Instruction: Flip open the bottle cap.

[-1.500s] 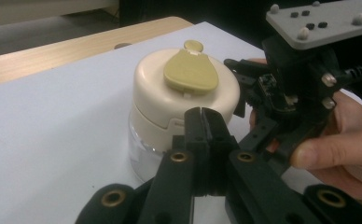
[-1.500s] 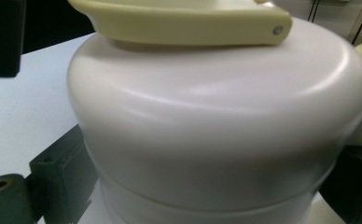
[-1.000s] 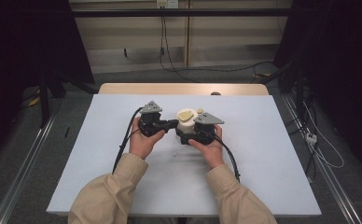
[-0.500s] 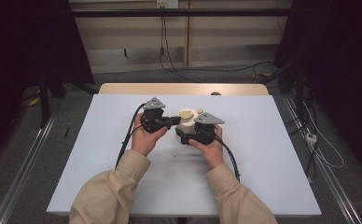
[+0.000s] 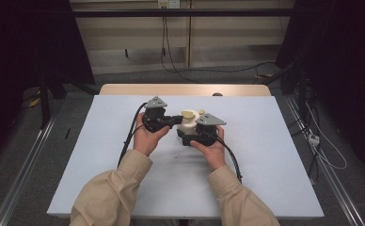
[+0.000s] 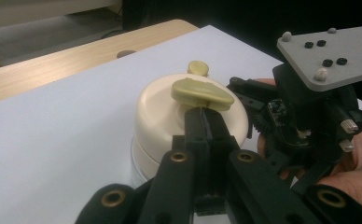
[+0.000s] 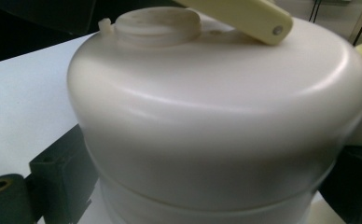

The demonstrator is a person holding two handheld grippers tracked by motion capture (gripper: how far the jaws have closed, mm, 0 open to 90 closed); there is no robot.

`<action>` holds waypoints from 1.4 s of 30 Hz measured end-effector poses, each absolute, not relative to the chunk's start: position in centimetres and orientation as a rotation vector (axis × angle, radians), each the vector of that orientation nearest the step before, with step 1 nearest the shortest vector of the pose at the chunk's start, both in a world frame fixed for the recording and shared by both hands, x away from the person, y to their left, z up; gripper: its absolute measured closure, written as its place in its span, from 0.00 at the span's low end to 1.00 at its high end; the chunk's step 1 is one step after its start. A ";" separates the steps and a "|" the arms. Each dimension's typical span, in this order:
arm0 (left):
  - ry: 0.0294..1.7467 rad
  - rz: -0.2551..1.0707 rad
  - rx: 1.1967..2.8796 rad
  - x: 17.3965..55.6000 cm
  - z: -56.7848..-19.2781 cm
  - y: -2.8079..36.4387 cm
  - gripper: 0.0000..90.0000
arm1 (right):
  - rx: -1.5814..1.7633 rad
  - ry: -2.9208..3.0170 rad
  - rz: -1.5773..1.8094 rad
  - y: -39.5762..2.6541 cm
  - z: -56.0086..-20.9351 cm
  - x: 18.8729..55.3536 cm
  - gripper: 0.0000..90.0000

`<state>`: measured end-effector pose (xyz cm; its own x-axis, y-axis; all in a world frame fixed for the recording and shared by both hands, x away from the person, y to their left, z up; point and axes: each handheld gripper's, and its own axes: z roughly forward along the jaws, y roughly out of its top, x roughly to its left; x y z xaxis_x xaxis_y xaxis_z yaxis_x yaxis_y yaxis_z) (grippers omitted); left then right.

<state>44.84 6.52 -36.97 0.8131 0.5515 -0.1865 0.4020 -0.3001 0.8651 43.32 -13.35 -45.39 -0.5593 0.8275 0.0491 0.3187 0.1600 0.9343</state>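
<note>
A cream round container (image 5: 188,126) stands mid-table, with a yellowish flat handle (image 6: 202,91) on its lid and a small yellowish knob (image 6: 198,68) behind it. My left gripper (image 5: 179,118) reaches in from the left. In the left gripper view its jaws (image 6: 202,119) are pressed together, their tips right under the handle's near edge. My right gripper (image 5: 187,133) is at the container's near side, with the cream body (image 7: 216,116) between its black fingers (image 7: 58,186), which close against the sides. Both hands hold the grippers low over the table.
The white tabletop (image 5: 265,155) has free room on all sides, and a wooden strip (image 5: 185,89) runs along its far edge. A tiny white speck (image 5: 175,155) lies just in front of the hands. Cables trail back from both grippers.
My left gripper has edged slightly toward the container's top. The right gripper and the container have kept still.
</note>
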 end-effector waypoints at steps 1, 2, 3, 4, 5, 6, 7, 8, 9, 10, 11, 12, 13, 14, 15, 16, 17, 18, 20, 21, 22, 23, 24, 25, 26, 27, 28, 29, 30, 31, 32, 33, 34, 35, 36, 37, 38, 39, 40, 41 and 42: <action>0.716 0.173 1.930 44.9 -37.0 6.5 1.00 | 1.085 1.961 1.393 -13.3 -45.4 43.3 0.06; 0.719 0.170 1.926 44.9 -37.0 6.5 1.00 | 1.085 1.961 1.393 -13.3 -45.4 43.3 0.06; 0.720 0.171 1.926 44.9 -36.9 6.5 1.00 | 1.085 1.961 1.394 -13.4 -45.4 43.3 0.06; 0.720 0.172 1.925 44.9 -36.9 6.4 1.00 | 1.086 1.961 1.393 -13.3 -45.4 43.3 0.06; 0.720 0.172 1.924 44.9 -37.0 6.4 1.00 | 1.086 1.961 1.393 -13.3 -45.4 43.3 0.06; 0.720 0.172 1.925 44.9 -37.0 6.4 1.00 | 1.086 1.961 1.393 -13.3 -45.4 43.3 0.06; 0.722 0.173 1.924 44.9 -37.0 6.4 1.00 | 1.086 1.961 1.393 -13.3 -45.4 43.3 0.06; 0.721 0.174 1.926 44.9 -37.0 6.4 1.00 | 1.086 1.961 1.393 -13.3 -45.4 43.3 0.06; 0.721 0.173 1.925 44.9 -37.0 6.4 1.00 | 1.085 1.961 1.393 -13.3 -45.4 43.3 0.06; 0.720 0.171 1.924 44.9 -37.0 6.5 1.00 | 1.085 1.961 1.393 -13.3 -45.4 43.3 0.06; 0.720 0.171 1.921 44.9 -37.0 6.5 1.00 | 1.085 1.961 1.393 -13.3 -45.4 43.3 0.06; 0.720 0.172 1.919 44.9 -37.0 6.4 1.00 | 1.085 1.961 1.393 -13.3 -45.4 43.3 0.06; 0.721 0.168 1.914 44.9 -37.0 6.4 1.00 | 1.086 1.961 1.393 -13.3 -45.4 43.3 0.06; 0.722 0.167 1.917 45.0 -37.0 6.4 1.00 | 1.086 1.961 1.393 -13.3 -45.4 43.3 0.06; 0.724 0.168 1.917 45.0 -37.0 6.4 1.00 | 1.086 1.961 1.393 -13.3 -45.4 43.3 0.06; 0.727 0.168 1.914 45.0 -37.0 6.4 1.00 | 1.086 1.961 1.393 -13.3 -45.4 43.3 0.06; 0.725 0.171 1.916 45.0 -37.0 6.4 1.00 | 1.086 1.961 1.393 -13.3 -45.4 43.3 0.06; 0.727 0.167 1.916 45.0 -37.0 6.4 1.00 | 1.086 1.961 1.393 -13.3 -45.4 43.3 0.06; 0.726 0.168 1.913 45.0 -37.0 6.4 1.00 | 1.086 1.961 1.393 -13.3 -45.4 43.3 0.06; 0.729 0.166 1.911 45.0 -36.9 6.3 1.00 | 1.086 1.961 1.393 -13.3 -45.4 43.3 0.06; 0.725 0.168 1.911 45.0 -36.9 6.3 1.00 | 1.086 1.961 1.393 -13.3 -45.4 43.3 0.06; 0.726 0.168 1.909 45.0 -36.9 6.3 1.00 | 1.086 1.961 1.393 -13.3 -45.4 43.3 0.06; 0.724 0.169 1.911 45.1 -36.9 6.3 1.00 | 1.086 1.961 1.393 -13.3 -45.4 43.3 0.06; 0.724 0.169 1.904 45.1 -36.8 6.2 1.00 | 1.085 1.961 1.393 -13.3 -45.4 43.3 0.06; 0.727 0.166 1.901 45.1 -36.8 6.2 1.00 | 1.085 1.960 1.393 -13.3 -45.4 43.3 0.06; 0.725 0.170 1.903 45.1 -36.8 6.2 1.00 | 1.085 1.960 1.393 -13.3 -45.4 43.3 0.06; 0.727 0.170 1.904 45.1 -36.8 6.2 1.00 | 1.086 1.960 1.393 -13.3 -45.4 43.3 0.06; 0.725 0.171 1.906 45.2 -36.8 6.2 1.00 | 1.086 1.960 1.393 -13.3 -45.4 43.3 0.06; 0.723 0.173 1.907 45.2 -36.8 6.1 1.00 | 1.087 1.961 1.391 -13.3 -45.4 43.3 0.06; 0.722 0.175 1.908 45.2 -36.8 6.0 1.00 | 1.087 1.960 1.393 -13.3 -45.4 43.3 0.06; 0.721 0.178 1.905 45.2 -36.8 5.9 1.00 | 1.087 1.960 1.393 -13.3 -45.4 43.3 0.06; 0.722 0.176 1.907 45.2 -36.8 5.9 1.00 | 1.087 1.961 1.391 -13.3 -45.4 43.3 0.06; 0.724 0.174 1.904 45.2 -36.8 5.8 1.00 | 1.088 1.962 1.390 -13.3 -45.4 43.3 0.06; 0.723 0.175 1.904 45.2 -36.8 5.8 1.00 | 1.087 1.961 1.390 -13.3 -45.4 43.3 0.06; 0.723 0.175 1.906 45.2 -36.8 5.7 1.00 | 1.088 1.961 1.390 -13.3 -45.4 43.3 0.06; 0.724 0.175 1.904 45.3 -36.8 5.7 1.00 | 1.088 1.961 1.390 -13.3 -45.4 43.3 0.06; 0.724 0.176 1.905 45.3 -36.8 5.7 1.00 | 1.088 1.961 1.391 -13.3 -45.4 43.3 0.06; 0.727 0.176 1.904 45.3 -36.8 5.7 1.00 | 1.088 1.960 1.391 -13.3 -45.4 43.3 0.06; 0.726 0.180 1.902 45.3 -36.8 5.7 1.00 | 1.088 1.961 1.390 -13.3 -45.4 43.3 0.06; 0.726 0.179 1.898 45.3 -36.8 5.7 1.00 | 1.089 1.961 1.390 -13.3 -45.4 43.3 0.06; 0.725 0.180 1.902 45.4 -36.7 5.7 1.00 | 1.088 1.960 1.391 -13.3 -45.4 43.3 0.06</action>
<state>45.35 5.67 -36.68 0.8054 0.5592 -0.1965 0.4022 -0.2723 0.8741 43.30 -13.32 -45.37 -0.5570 0.8290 0.0491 0.3203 0.1599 0.9337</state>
